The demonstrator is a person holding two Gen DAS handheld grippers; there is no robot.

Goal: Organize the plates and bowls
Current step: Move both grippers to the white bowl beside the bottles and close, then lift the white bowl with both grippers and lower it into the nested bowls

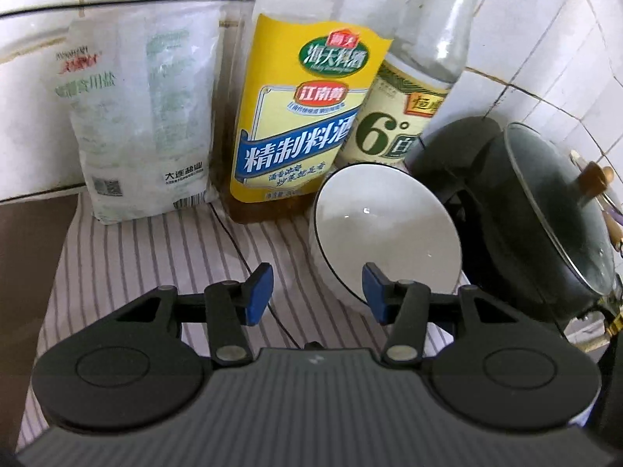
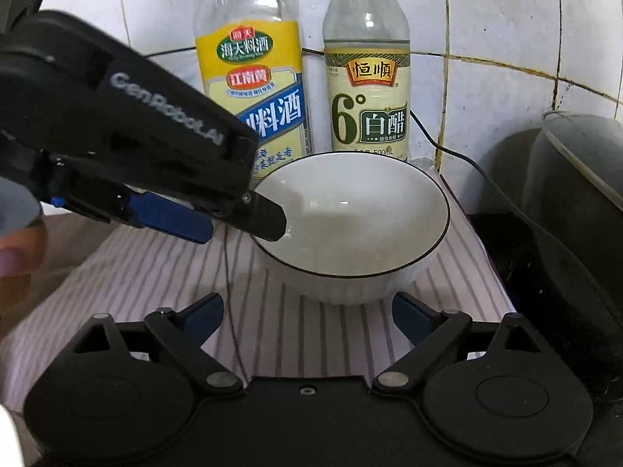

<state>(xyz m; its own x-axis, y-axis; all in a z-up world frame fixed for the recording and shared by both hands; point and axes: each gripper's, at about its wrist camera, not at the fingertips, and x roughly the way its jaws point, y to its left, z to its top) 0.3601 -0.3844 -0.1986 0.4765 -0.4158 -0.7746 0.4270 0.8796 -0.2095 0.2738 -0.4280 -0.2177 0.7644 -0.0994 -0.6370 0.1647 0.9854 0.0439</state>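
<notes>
A white bowl [image 1: 389, 225] [image 2: 350, 214] with a thin dark rim stands upright on a striped cloth [image 2: 155, 272], just in front of two bottles. My left gripper [image 1: 317, 294] [image 2: 243, 229] reaches in from the left and straddles the bowl's left rim. One finger is inside the bowl and the blue-padded one outside, with a gap to the rim on both sides. My right gripper [image 2: 307, 311] is open wide just short of the bowl's near wall and holds nothing.
A yellow-labelled cooking wine bottle [image 1: 296, 116] [image 2: 253, 70] and a white vinegar bottle [image 1: 409, 109] [image 2: 368, 89] stand against the tiled wall. A salt bag [image 1: 144, 124] leans at the left. A dark pot with a glass lid [image 1: 545, 214] [image 2: 576, 179] sits to the right. A black cable [image 2: 229, 295] crosses the cloth.
</notes>
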